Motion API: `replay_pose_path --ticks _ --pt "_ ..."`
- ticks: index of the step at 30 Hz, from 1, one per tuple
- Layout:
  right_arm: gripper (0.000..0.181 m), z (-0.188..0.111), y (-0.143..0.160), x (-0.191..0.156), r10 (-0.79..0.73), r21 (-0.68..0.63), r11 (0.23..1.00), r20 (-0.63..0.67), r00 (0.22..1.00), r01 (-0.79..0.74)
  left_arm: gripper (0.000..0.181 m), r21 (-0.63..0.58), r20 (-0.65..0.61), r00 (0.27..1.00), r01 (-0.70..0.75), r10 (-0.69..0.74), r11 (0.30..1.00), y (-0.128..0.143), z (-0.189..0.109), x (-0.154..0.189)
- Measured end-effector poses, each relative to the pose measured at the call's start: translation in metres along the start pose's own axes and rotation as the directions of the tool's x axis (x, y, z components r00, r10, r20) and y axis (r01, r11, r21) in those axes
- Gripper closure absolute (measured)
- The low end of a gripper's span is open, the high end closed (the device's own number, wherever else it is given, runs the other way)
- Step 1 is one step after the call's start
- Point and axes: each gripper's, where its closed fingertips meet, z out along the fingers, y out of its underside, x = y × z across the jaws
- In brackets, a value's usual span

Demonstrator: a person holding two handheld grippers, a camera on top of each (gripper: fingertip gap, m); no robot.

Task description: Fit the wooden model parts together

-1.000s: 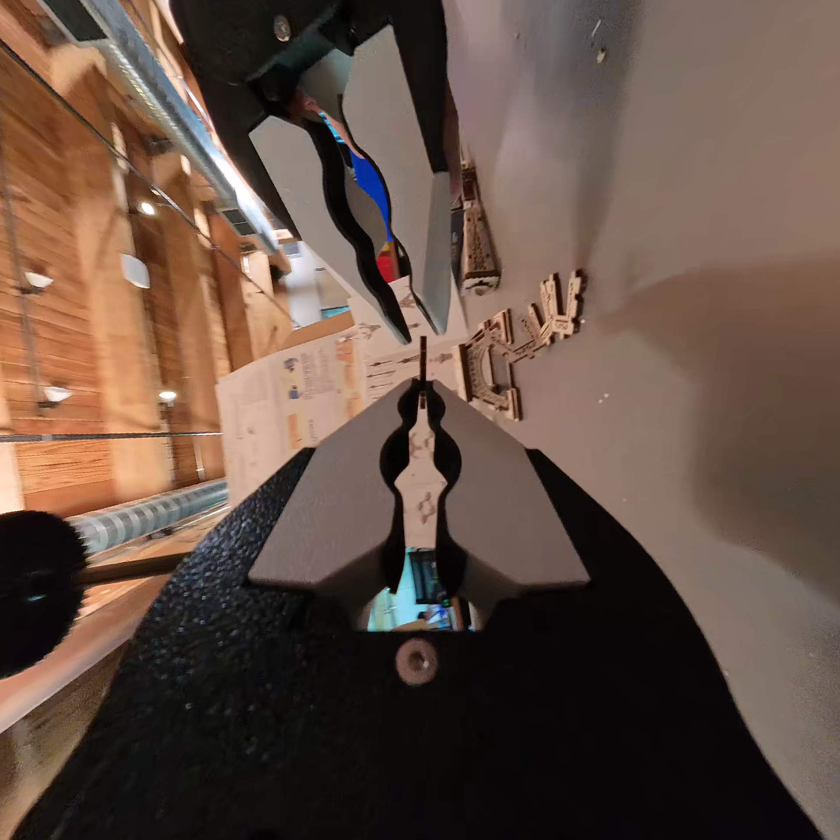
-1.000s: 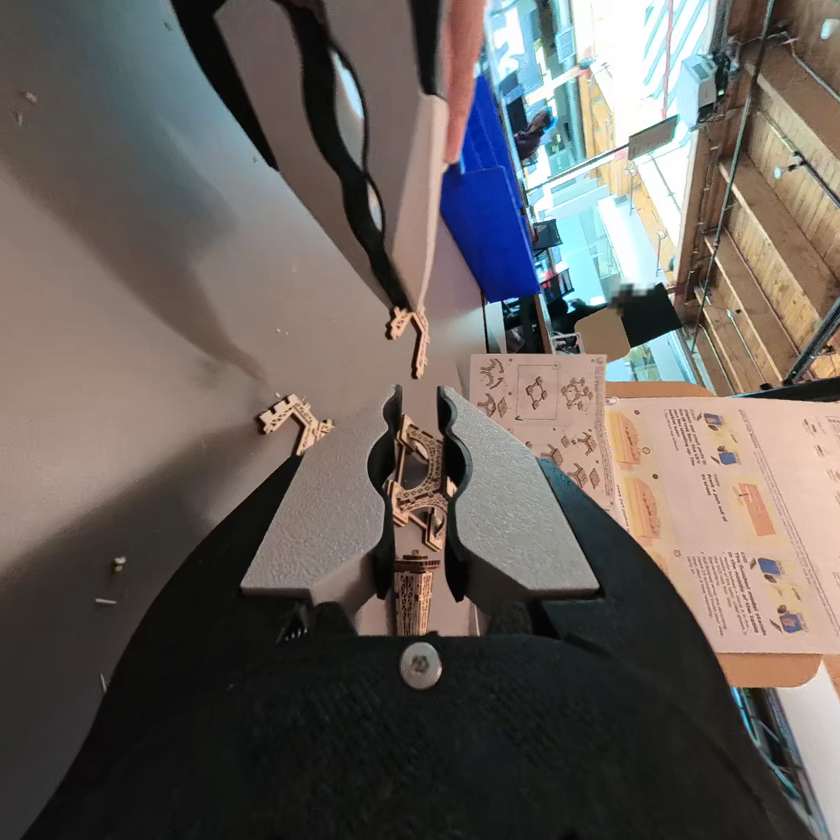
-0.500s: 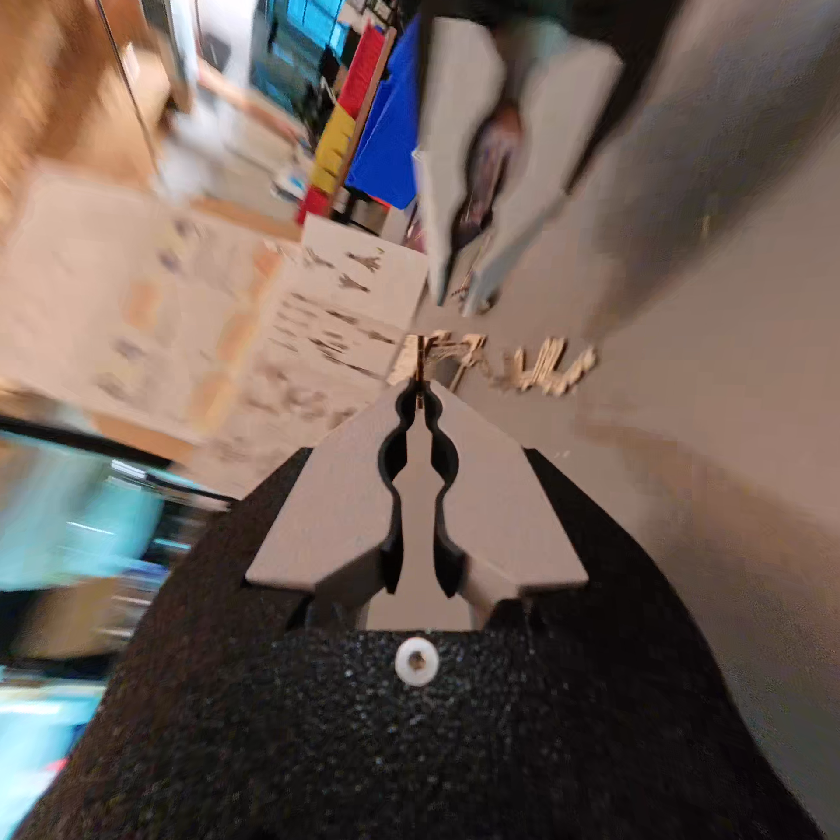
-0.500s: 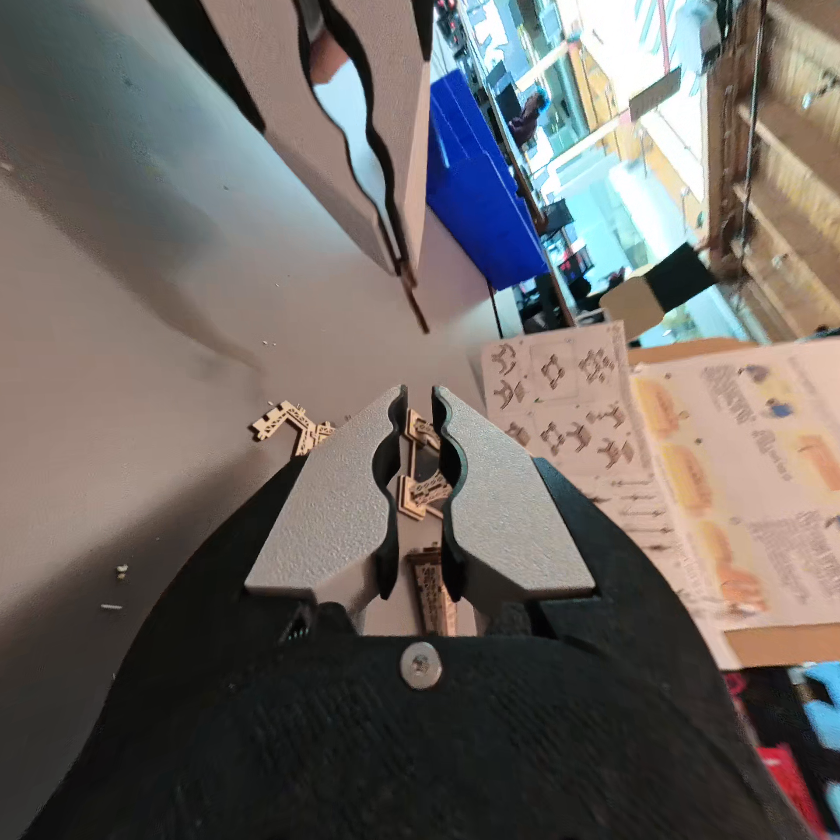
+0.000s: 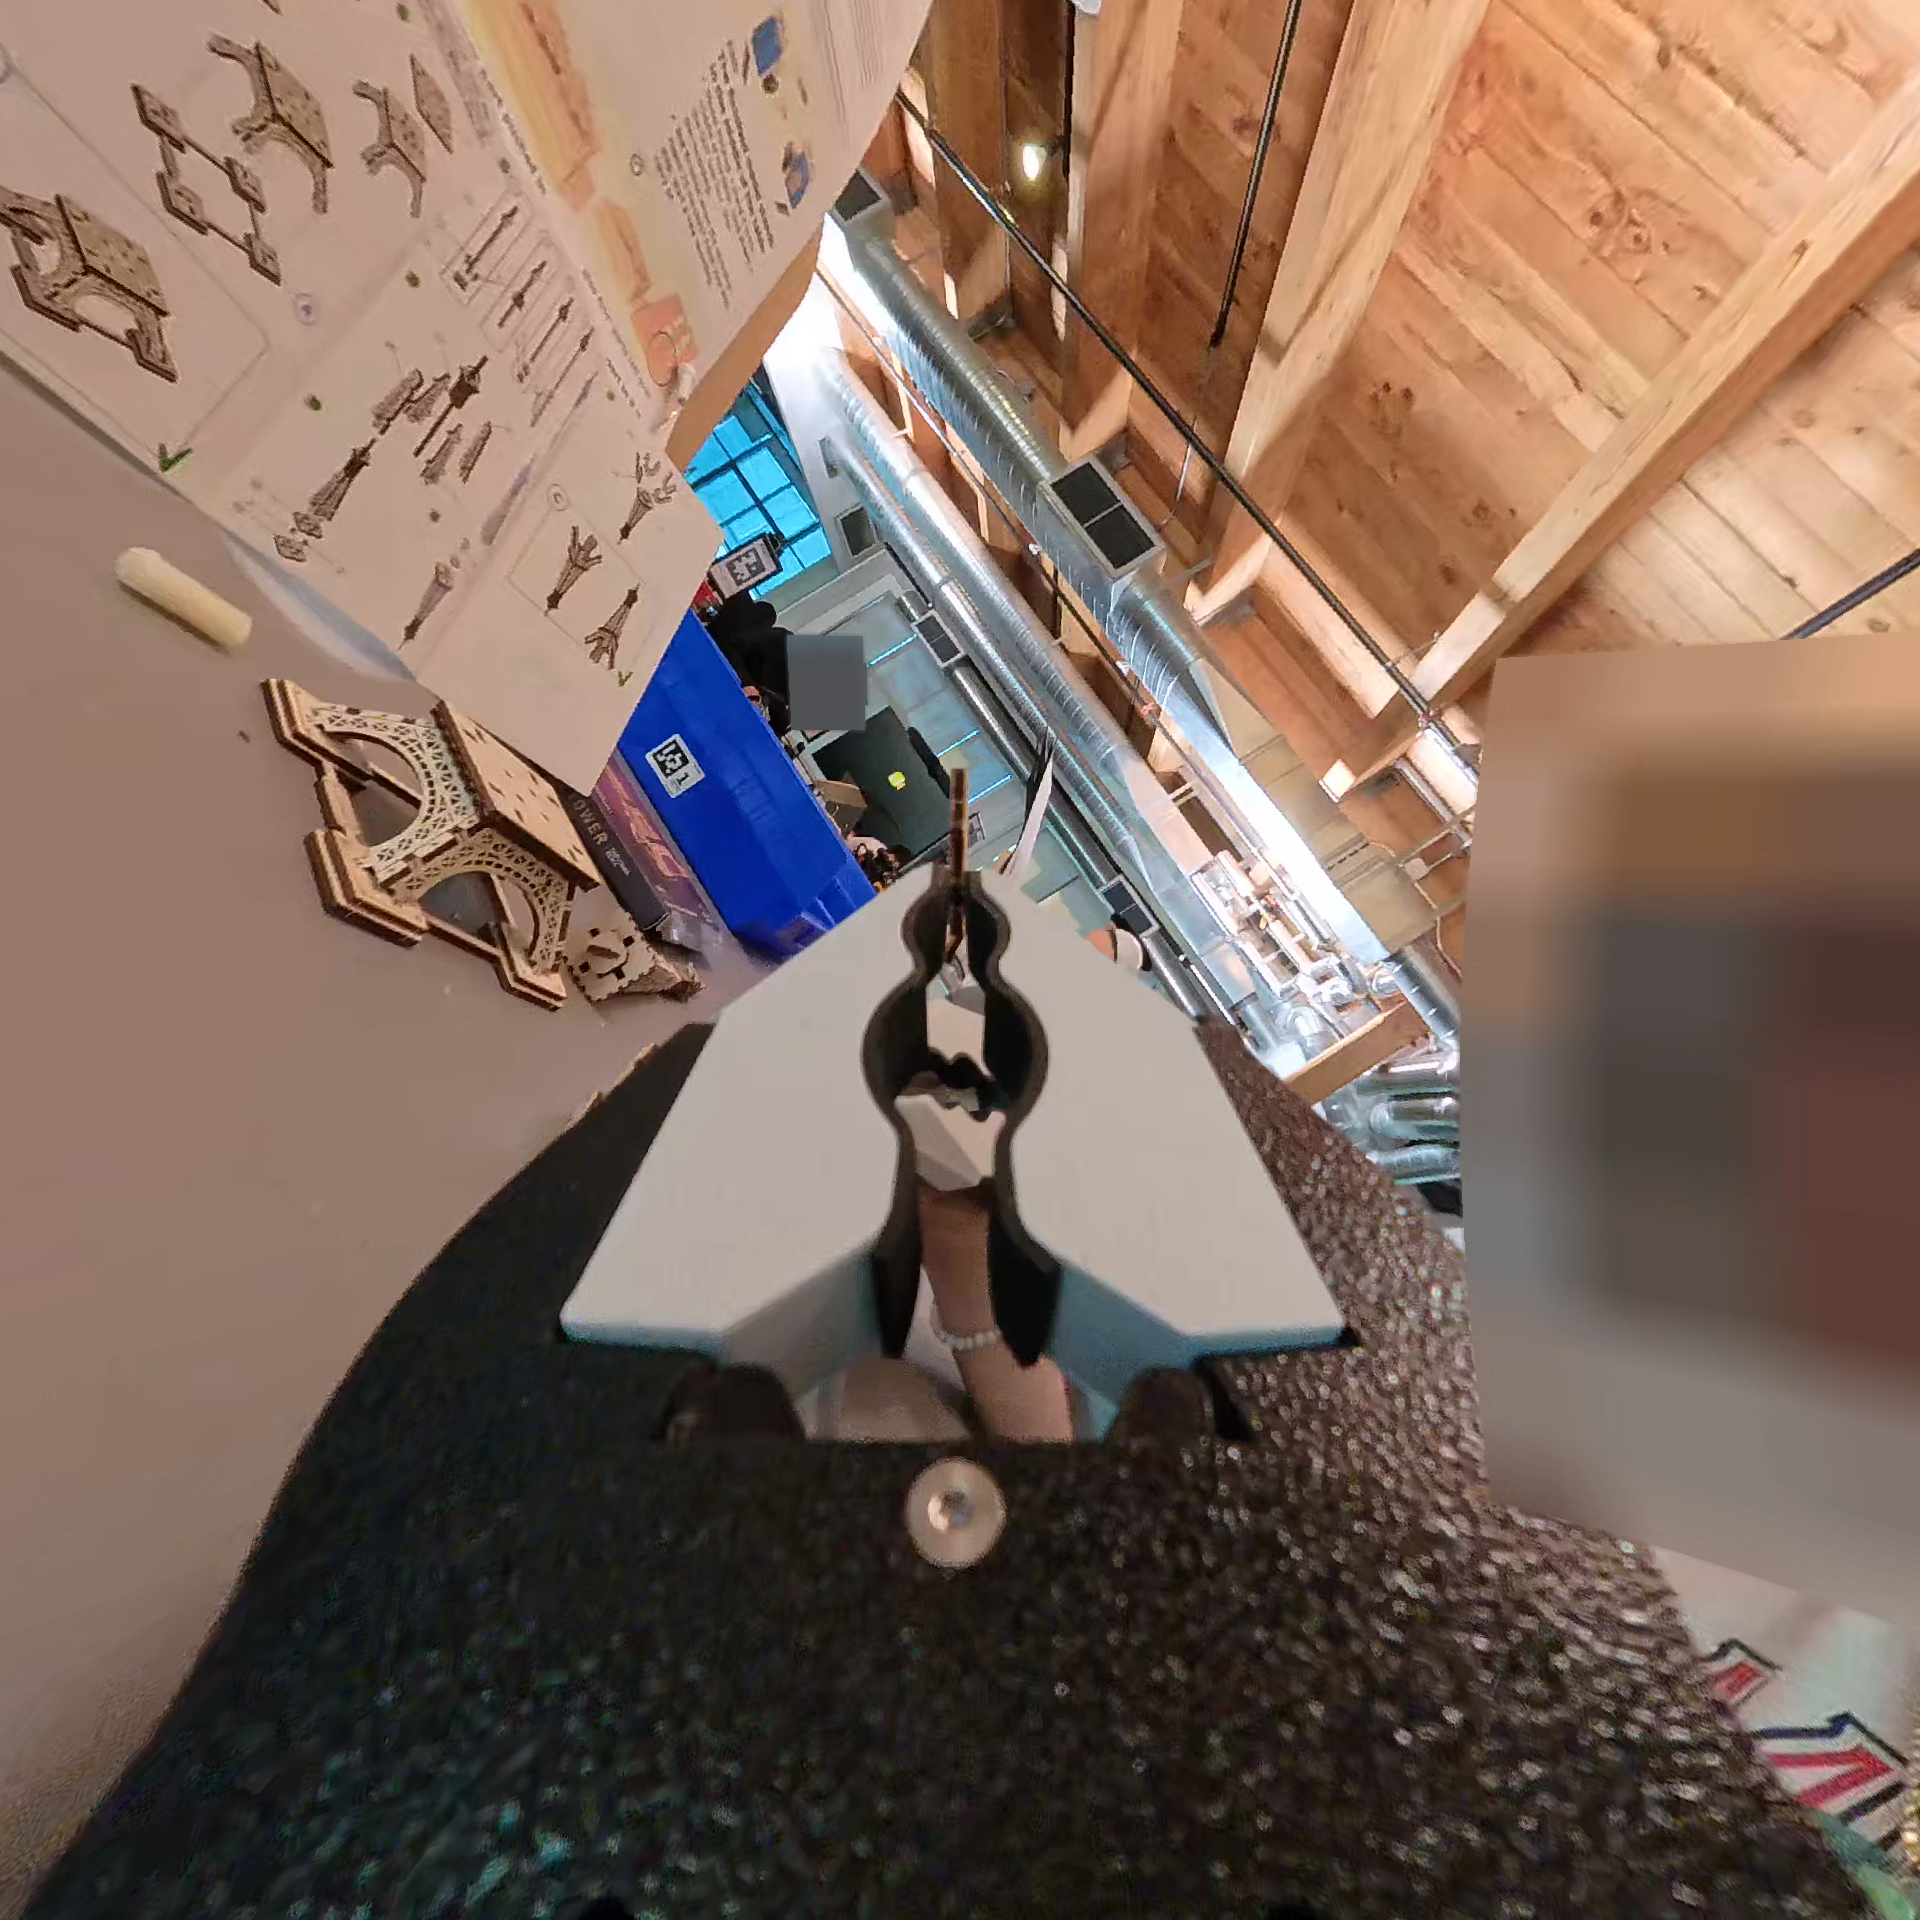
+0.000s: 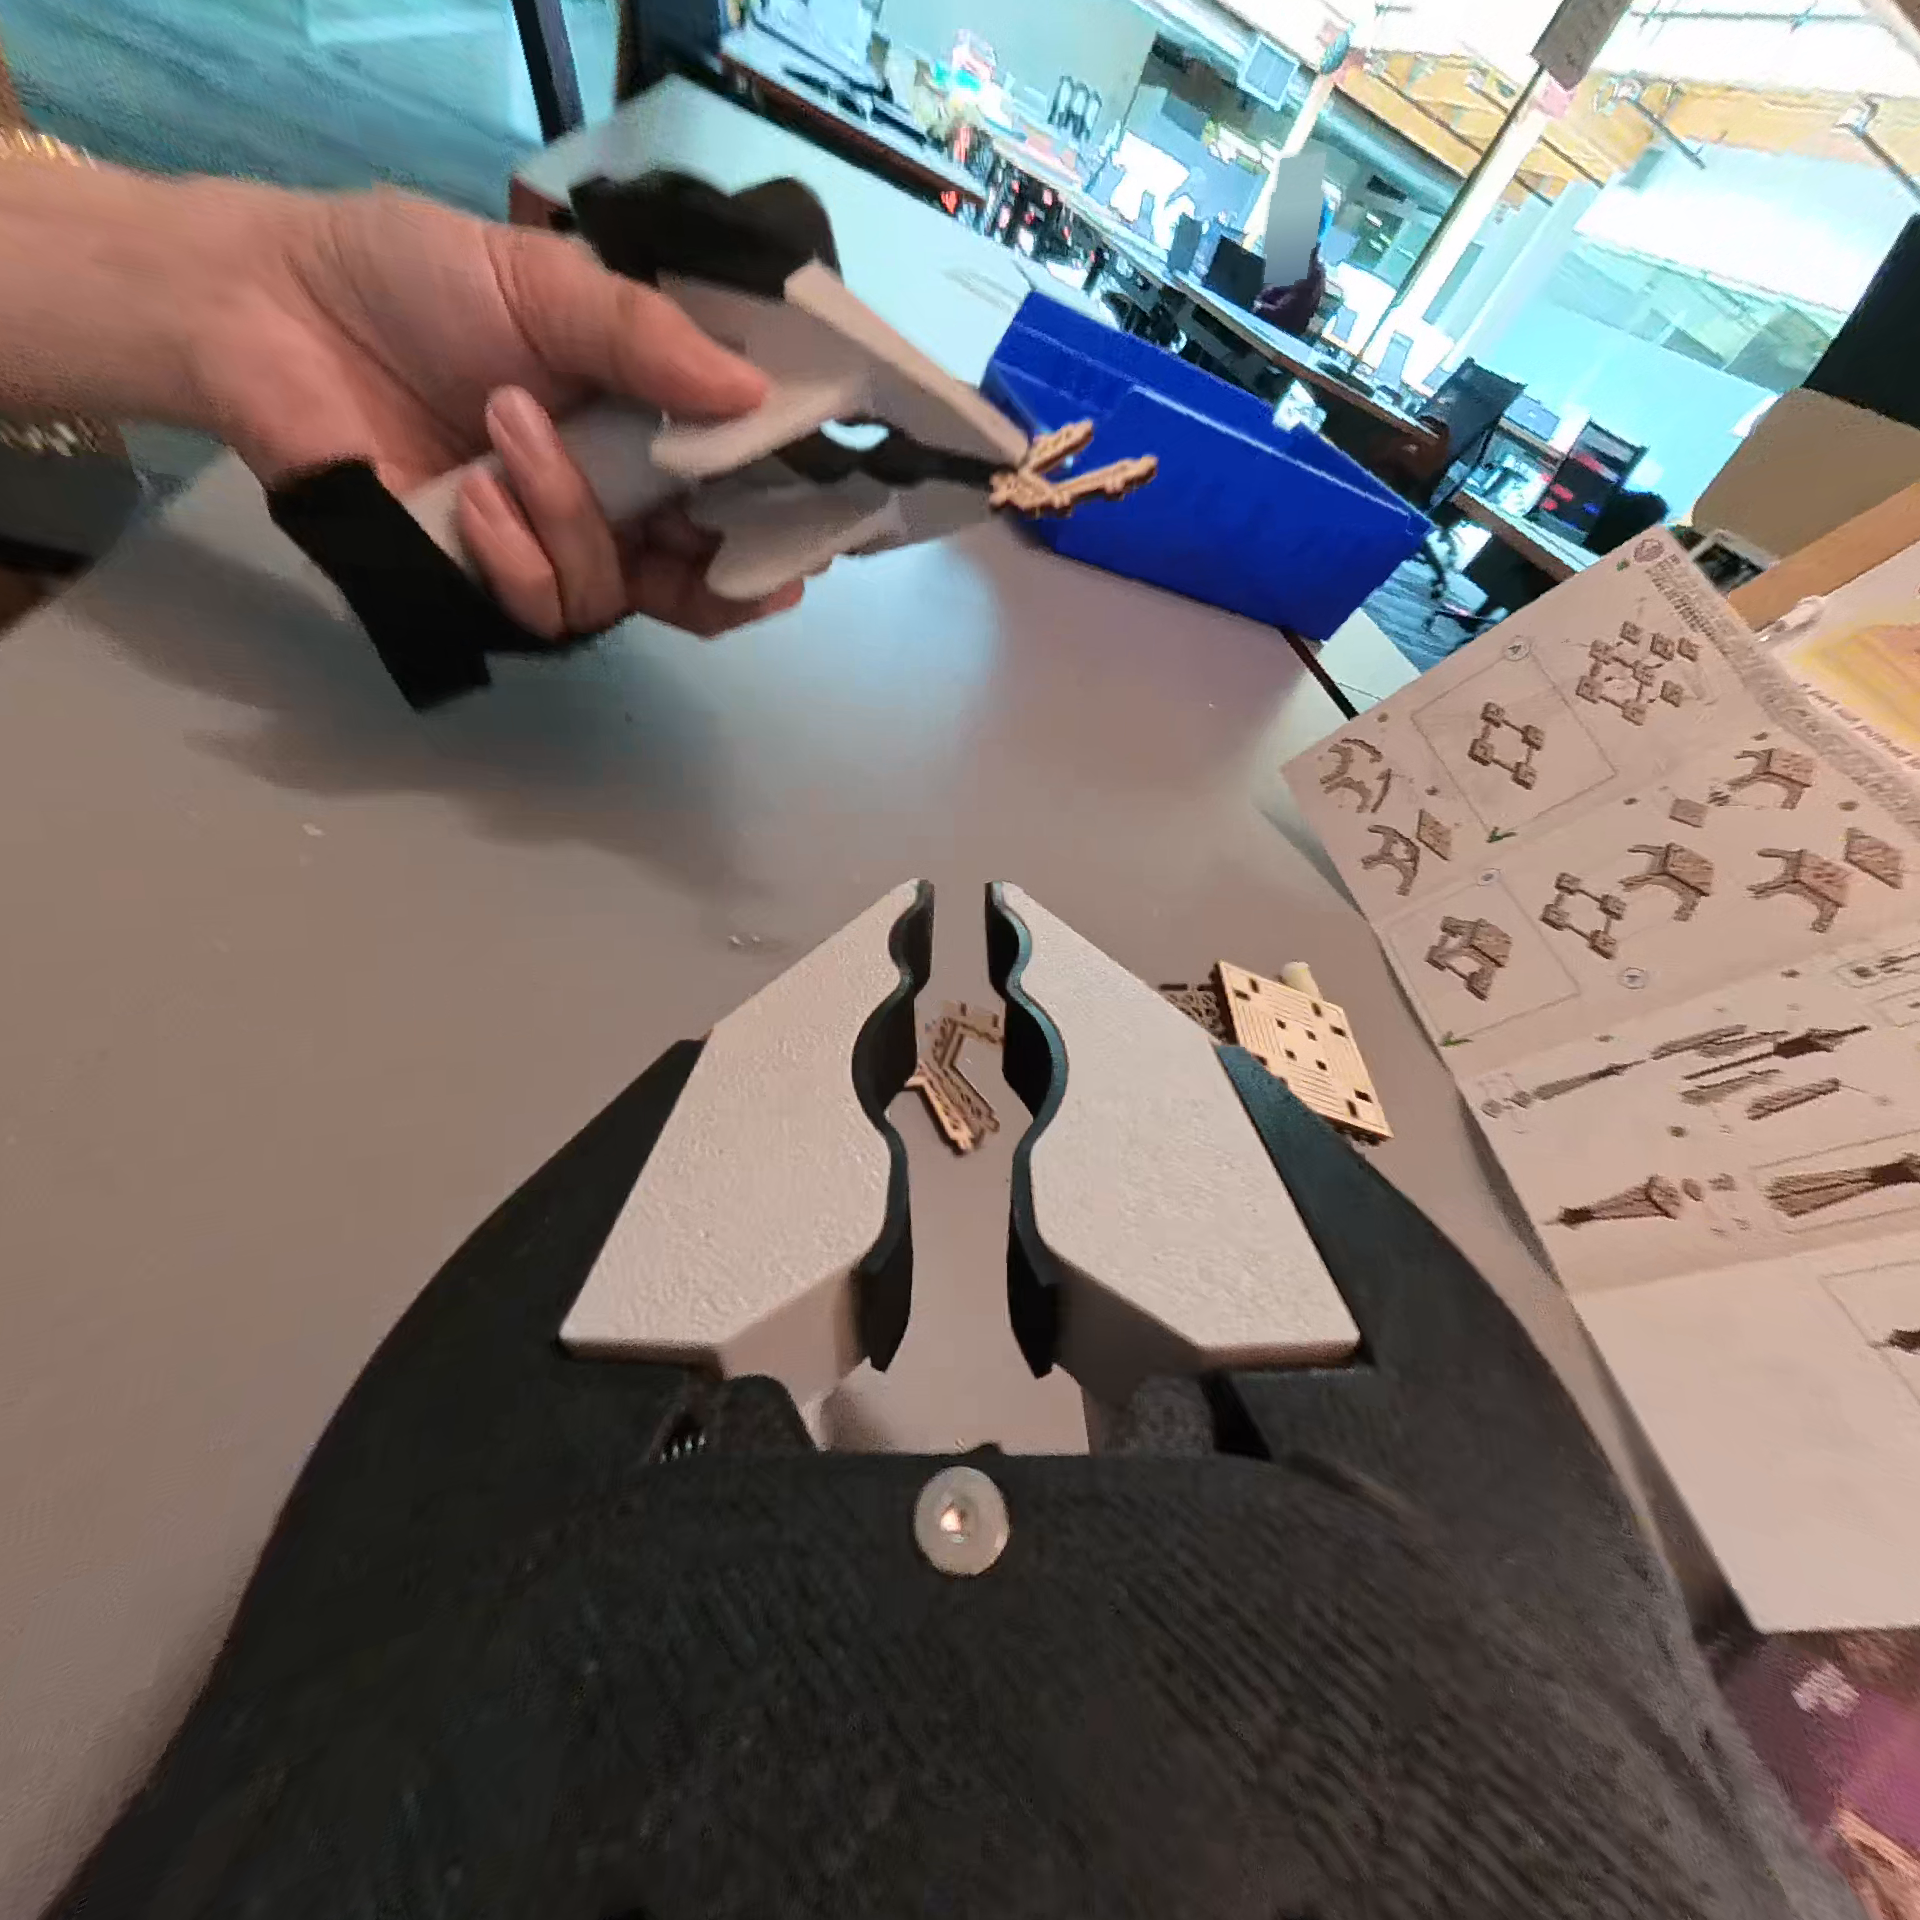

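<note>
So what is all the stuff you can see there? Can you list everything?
Flat wooden part: one, tan, gripped at the left gripper's tips.
Angled wooden part: one, tan, on the table behind the right gripper's fingers.
Tower base: one, tan, on the table.
Small stick: one, cream, by the sheet.
Instruction sheet: one, white, right side.
Blue bin: one, far edge.
Table: one, grey.
Hand: one, holding the left gripper.
Right gripper: one, slightly open, empty.
</note>
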Motion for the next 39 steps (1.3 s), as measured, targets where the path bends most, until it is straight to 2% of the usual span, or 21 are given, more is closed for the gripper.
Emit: replay_pose_path --ticks 2,6,7,8,9,10,11,12,13,14,15,16,17,18,19,22,26,31,39 --pt "0.173 -0.001 -0.004 0.002 0.027 0.022 0.999 -0.002 1.0 -0.027 0.181 -0.014 0.011 0.999 -0.033 0.033 0.999 0.002 0.0 0.001" --pt "0.173 -0.004 0.0 0.008 -0.01 0.001 1.0 -0.045 0.999 0.01 0.181 -0.094 0.026 0.992 -0.122 0.125 0.988 0.009 0.003 0.002" --pt "0.172 -0.005 0.002 0.009 -0.012 -0.018 1.0 -0.045 0.999 0.011 0.181 -0.142 0.038 0.981 -0.185 0.192 0.972 0.013 0.004 0.0" --pt "0.172 -0.005 0.004 0.009 -0.007 -0.033 0.999 -0.041 0.999 0.006 0.181 -0.205 0.051 0.944 -0.31 0.326 0.928 0.018 0.004 -0.003" --pt "0.172 -0.006 0.007 0.007 0.0 -0.051 0.999 -0.022 1.0 -0.001 0.181 -0.286 0.031 0.862 -0.477 0.506 0.831 0.025 0.003 -0.006" --pt "0.172 -0.006 0.011 0.003 0.004 -0.076 0.997 0.009 1.0 -0.004 0.181 -0.369 -0.011 0.729 -0.639 0.684 0.675 0.033 0.001 -0.011" --pt "0.172 -0.007 0.015 0.001 0.006 -0.101 0.995 0.031 1.0 -0.003 0.181 -0.44 -0.07 0.553 -0.764 0.83 0.472 0.04 -0.002 -0.018" --pt "0.172 -0.006 0.02 -0.002 0.006 -0.127 0.992 0.05 0.999 0.0 0.181 -0.495 -0.164 0.356 -0.836 0.92 0.235 0.049 -0.006 -0.025" --pt "0.172 -0.006 0.025 -0.006 0.007 -0.157 0.988 0.078 0.997 0.005 0.181 -0.533 -0.262 0.162 -0.846 0.951 -0.003 0.057 -0.01 -0.034" --pt "0.172 -0.006 0.03 -0.013 0.009 -0.182 0.983 0.122 0.992 0.013 0.181 -0.536 -0.358 -0.013 -0.816 0.934 -0.217 0.063 -0.014 -0.041" --pt "0.171 -0.006 0.034 -0.022 0.004 -0.199 0.979 0.175 0.985 0.031 0.18 -0.502 -0.449 -0.161 -0.768 0.879 -0.397 0.07 -0.017 -0.045" --pt "0.171 -0.005 0.037 -0.031 -0.009 -0.208 0.977 0.215 0.977 0.054 0.181 -0.451 -0.523 -0.282 -0.709 0.805 -0.541 0.077 -0.019 -0.049" --pt "0.171 -0.003 0.04 -0.036 -0.025 -0.218 0.973 0.235 0.972 0.078 0.181 -0.407 -0.571 -0.377 -0.641 0.729 -0.651 0.082 -0.02 -0.054" --pt "0.171 -0.001 0.043 -0.038 -0.039 -0.24 0.966 0.239 0.97 0.098 0.181 -0.365 -0.605 -0.446 -0.58 0.659 -0.728 0.087 -0.022 -0.057" --pt "0.17 0.002 0.048 -0.038 -0.047 -0.269 0.957 0.237 0.97 0.112 0.181 -0.325 -0.621 -0.496 -0.541 0.607 -0.776 0.092 -0.021 -0.059" --pt "0.167 0.006 0.054 -0.04 -0.045 -0.321 0.939 0.234 0.971 0.121 0.181 -0.254 -0.64 -0.562 -0.489 0.524 -0.835 0.103 -0.022 -0.062" --pt "0.17 0.012 0.054 -0.043 -0.056 -0.309 0.943 0.228 0.972 0.127 0.181 -0.215 -0.648 -0.557 -0.52 0.519 -0.826 0.11 -0.021 -0.061" --pt "0.176 0.013 0.058 -0.052 -0.059 -0.296 0.945 0.271 0.961 0.142 0.181 -0.136 -0.661 -0.585 -0.522 0.47 -0.842 0.112 -0.022 -0.066" --pt "0.174 0.011 0.052 -0.06 -0.044 -0.265 0.955 0.31 0.95 0.131 0.181 0.014 -0.693 -0.607 -0.551 0.39 -0.834 0.119 -0.019 -0.068"
